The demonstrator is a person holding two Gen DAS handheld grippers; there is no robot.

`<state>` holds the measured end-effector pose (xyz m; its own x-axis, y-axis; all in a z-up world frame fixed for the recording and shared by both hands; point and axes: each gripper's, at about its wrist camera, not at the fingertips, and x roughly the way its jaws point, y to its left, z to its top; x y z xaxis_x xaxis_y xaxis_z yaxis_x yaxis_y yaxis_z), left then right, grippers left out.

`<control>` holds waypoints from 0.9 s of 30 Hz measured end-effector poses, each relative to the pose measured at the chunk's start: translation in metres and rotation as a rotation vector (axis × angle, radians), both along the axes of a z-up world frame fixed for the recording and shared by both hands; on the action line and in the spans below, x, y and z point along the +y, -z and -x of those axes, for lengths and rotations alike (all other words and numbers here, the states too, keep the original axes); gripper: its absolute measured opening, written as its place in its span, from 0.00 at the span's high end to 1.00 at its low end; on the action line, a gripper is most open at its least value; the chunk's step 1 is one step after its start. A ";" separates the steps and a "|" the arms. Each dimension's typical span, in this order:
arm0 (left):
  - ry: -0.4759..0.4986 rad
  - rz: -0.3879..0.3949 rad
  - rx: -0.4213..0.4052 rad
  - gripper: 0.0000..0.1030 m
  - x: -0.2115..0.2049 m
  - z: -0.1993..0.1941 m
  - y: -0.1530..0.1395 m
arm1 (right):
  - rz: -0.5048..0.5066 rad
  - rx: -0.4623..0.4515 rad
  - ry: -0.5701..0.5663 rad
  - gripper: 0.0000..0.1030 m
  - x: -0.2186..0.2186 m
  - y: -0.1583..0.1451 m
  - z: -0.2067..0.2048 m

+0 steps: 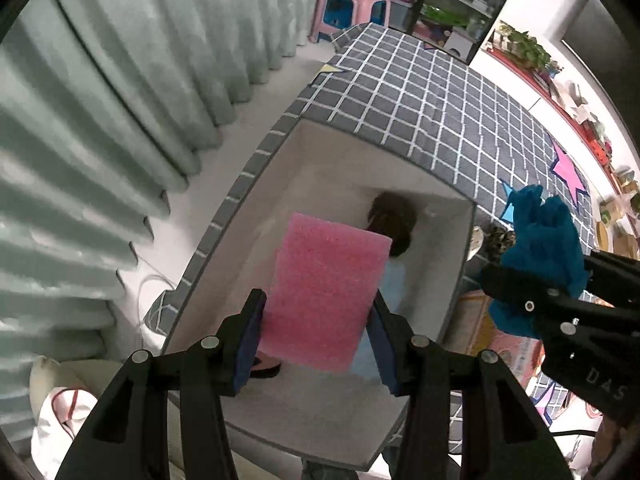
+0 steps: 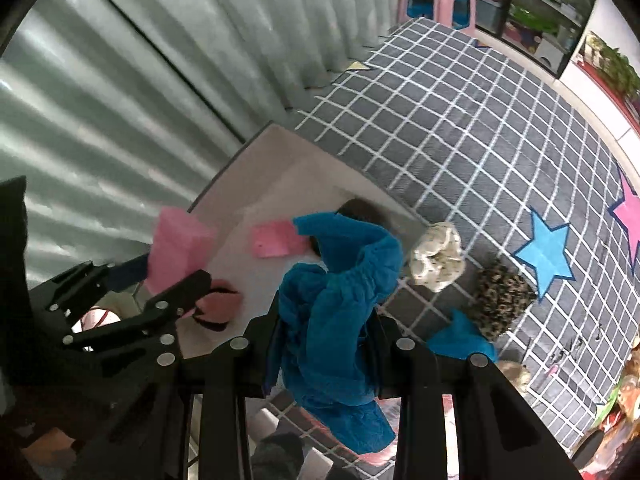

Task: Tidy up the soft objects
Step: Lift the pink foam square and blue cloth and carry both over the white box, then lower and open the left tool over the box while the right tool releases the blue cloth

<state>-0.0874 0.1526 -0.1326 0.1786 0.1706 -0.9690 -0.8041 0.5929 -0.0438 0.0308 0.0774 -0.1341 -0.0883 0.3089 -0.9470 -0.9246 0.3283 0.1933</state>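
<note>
My left gripper [image 1: 316, 340] is shut on a pink foam sponge [image 1: 324, 292] and holds it above the open white box [image 1: 456, 264] with grey checked sides. Inside the box lie a dark brown soft item [image 1: 394, 224], a light blue cloth [image 1: 394, 284] and a pink-and-black piece [image 2: 218, 306]. My right gripper [image 2: 326, 344] is shut on a blue cloth [image 2: 340, 300], at the box's right edge; it also shows in the left wrist view [image 1: 540, 248]. A pink sheet [image 2: 274, 240] lies in the box.
On the grey checked rug [image 2: 480, 120] right of the box lie a white floral scrunchie [image 2: 438, 258], a leopard-print soft item [image 2: 500, 300] and another blue cloth [image 2: 460, 340]. Pale green curtains [image 1: 100, 120] hang at the left. A pink stool [image 1: 352, 8] stands far back.
</note>
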 end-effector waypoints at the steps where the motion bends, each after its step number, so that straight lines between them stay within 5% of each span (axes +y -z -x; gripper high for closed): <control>1: -0.004 0.004 0.002 0.48 0.000 0.003 0.002 | 0.003 0.003 -0.005 0.66 0.002 0.001 0.003; 27: -0.071 0.088 0.033 0.48 0.000 0.041 0.043 | 0.081 0.059 -0.076 0.66 0.022 0.032 0.045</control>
